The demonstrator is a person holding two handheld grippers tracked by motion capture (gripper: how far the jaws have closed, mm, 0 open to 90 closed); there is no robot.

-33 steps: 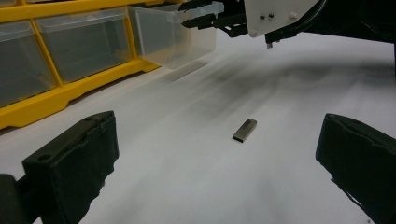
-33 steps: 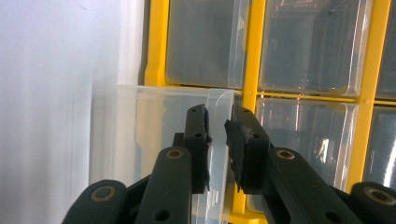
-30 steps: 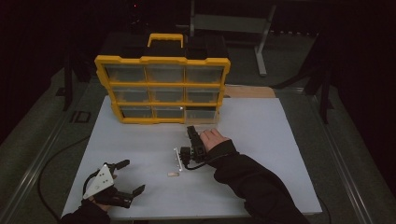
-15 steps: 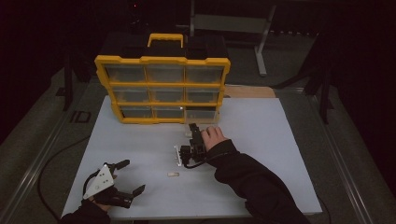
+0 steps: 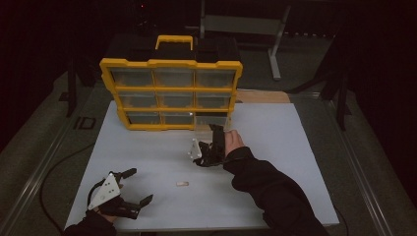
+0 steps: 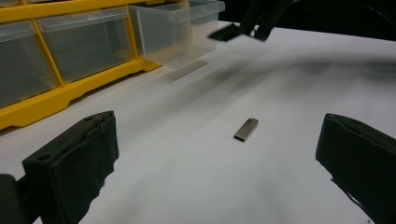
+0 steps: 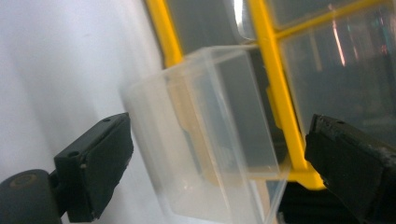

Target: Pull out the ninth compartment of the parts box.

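While the clear drawer (image 7: 210, 135) stands pulled partway out of the bottom-right slot of the yellow organizer (image 5: 171, 93), the right gripper (image 5: 215, 142) sits directly in front of it, jaws spread wide with the drawer's front between them and nothing yet clamped. In the right gripper view the pads flank the drawer on either side, apart from its walls. The drawer looks empty as far as can be seen.

The small metal piece (image 6: 246, 129) — flat, oblong, greyish — lies loose on the white table (image 5: 295, 147), well in front of the organizer and toward the person's side, between the two grippers. The left gripper (image 5: 129, 189) rests near the table's front edge, farthest from the organizer, jaws wide apart and holding nothing; its own view looks straight at the piece.

Assessment: the drawer is opened — that much appears done. The piece is not picked up, not in the drawer, and the drawer is not shut. Most of the job appears outstanding.
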